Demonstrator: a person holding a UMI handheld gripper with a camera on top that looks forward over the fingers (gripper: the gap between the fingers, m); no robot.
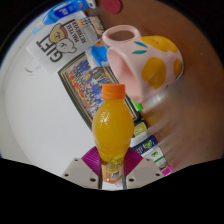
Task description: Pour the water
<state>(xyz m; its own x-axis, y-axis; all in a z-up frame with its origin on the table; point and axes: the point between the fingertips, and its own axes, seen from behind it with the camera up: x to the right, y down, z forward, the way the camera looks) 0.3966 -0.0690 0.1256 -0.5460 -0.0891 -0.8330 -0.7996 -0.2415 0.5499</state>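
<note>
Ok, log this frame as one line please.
tongs: shut on orange-capped plastic bottle of orange liquid | bottle: upright | beyond: pink ceramic mug with yellow spots, upright | pouring: not begun

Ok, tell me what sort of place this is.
Probably a home or office tabletop, though little shows. A white table holds a pink polka-dot mug, printed snack packets and a bottle of orange drink, which the gripper holds between its fingers.
</note>
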